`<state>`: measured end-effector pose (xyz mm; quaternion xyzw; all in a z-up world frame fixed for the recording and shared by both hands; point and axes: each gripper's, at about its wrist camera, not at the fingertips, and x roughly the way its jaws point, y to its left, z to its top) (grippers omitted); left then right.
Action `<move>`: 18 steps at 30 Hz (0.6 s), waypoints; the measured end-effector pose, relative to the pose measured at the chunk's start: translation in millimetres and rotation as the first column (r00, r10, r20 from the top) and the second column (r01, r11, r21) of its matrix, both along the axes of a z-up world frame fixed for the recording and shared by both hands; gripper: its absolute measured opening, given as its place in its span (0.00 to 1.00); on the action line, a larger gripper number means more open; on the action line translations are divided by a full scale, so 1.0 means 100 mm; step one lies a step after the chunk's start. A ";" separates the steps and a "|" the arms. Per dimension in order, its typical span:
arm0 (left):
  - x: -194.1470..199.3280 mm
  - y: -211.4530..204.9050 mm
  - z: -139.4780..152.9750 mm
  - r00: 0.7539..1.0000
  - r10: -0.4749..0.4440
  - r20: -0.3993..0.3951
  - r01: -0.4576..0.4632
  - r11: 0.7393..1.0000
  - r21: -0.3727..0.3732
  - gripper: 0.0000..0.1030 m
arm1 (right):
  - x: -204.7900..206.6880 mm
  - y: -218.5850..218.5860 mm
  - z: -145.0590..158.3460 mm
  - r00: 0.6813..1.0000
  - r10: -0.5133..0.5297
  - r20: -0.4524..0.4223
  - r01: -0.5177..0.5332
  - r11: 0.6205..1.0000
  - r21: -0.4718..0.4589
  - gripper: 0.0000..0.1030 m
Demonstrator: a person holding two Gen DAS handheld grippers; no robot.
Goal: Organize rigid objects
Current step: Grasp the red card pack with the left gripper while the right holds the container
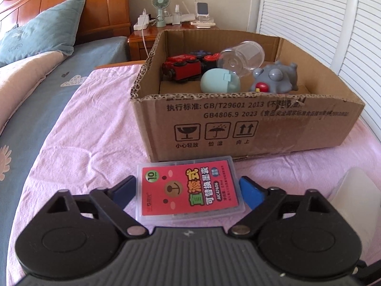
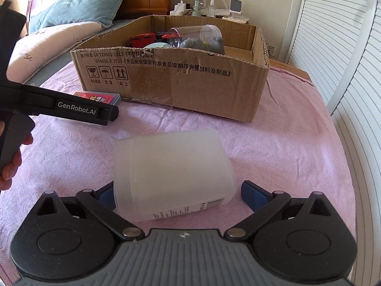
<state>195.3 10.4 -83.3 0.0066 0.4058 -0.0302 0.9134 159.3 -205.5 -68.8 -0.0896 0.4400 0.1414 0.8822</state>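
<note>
Pink bedspread covers the bed where a cut-down cardboard box holds a red toy train, a pale blue egg-shaped case, a clear plastic jar on its side and a grey toy figure. Just in front of the box lies a flat clear case with a red label, set between the blue pads of the left gripper; its jaws stand wide, with a sliver of bedspread showing between each pad and the case's edges. To the right, a frosted white container lies on its side between the spread fingers of the right gripper; the right pad stands clear of it, while contact at the left pad cannot be made out. A hand grips the left tool's handle.
</note>
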 end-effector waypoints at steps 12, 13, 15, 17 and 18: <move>-0.12 0.10 0.01 1.000 0.014 -0.025 -0.014 1.000 0.002 0.90 | 0.17 0.10 0.04 0.993 0.107 -0.047 -0.109 0.993 -0.047 1.00; -0.11 0.10 0.01 0.999 0.020 -0.025 -0.020 1.000 0.002 0.90 | 0.18 0.11 0.04 0.993 0.111 -0.048 -0.114 0.992 -0.058 1.00; -0.10 0.09 0.01 0.999 0.027 -0.030 -0.026 1.000 0.003 0.90 | 0.20 0.12 0.06 0.991 0.124 -0.053 -0.127 0.990 -0.065 1.00; -0.09 0.09 0.01 0.999 0.025 -0.034 -0.025 1.000 0.003 0.90 | 0.21 0.13 0.08 0.989 0.136 -0.063 -0.140 0.988 -0.064 0.99; -0.08 0.09 0.01 0.999 0.021 -0.036 -0.021 1.000 0.003 0.90 | 0.21 0.14 0.09 0.988 0.139 -0.065 -0.144 0.987 -0.069 0.94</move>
